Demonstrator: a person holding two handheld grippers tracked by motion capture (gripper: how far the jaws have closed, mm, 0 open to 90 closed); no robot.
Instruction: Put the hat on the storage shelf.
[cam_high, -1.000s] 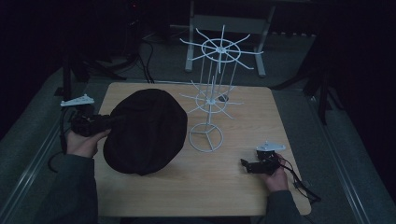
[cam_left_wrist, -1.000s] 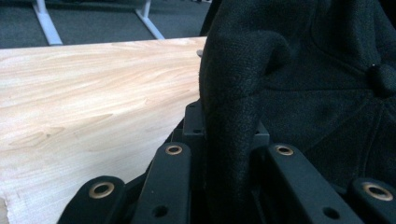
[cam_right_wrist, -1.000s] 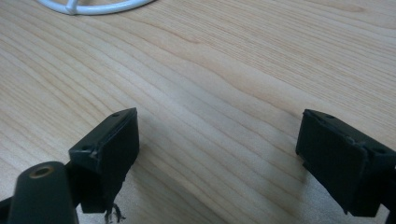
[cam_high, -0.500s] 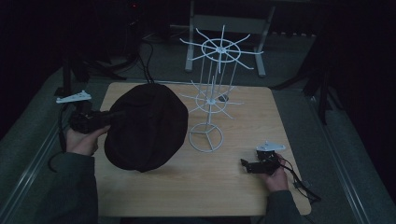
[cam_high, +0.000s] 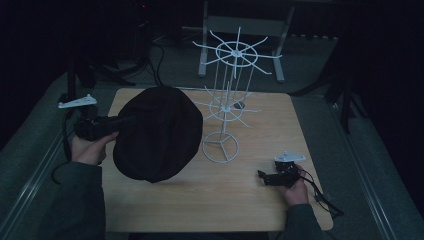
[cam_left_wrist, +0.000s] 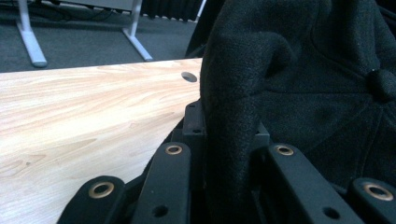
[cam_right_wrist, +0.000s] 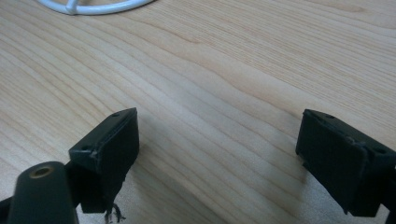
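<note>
A round, felt-like black cap (cam_high: 157, 132) is pinched by the left gripper (cam_left_wrist: 229, 140); the right gripper (cam_right_wrist: 219, 149) is spread over grained wood.

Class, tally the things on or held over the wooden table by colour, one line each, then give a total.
Black: 3, the cap, the left tongs and the right tongs
White: 1, the wire stand
Total: 4

No readable text anywhere, tbh. No labels, brands, numbers or signs on hat (cam_high: 157, 132), stand (cam_high: 222, 107), table (cam_high: 240, 200) or either tool.
</note>
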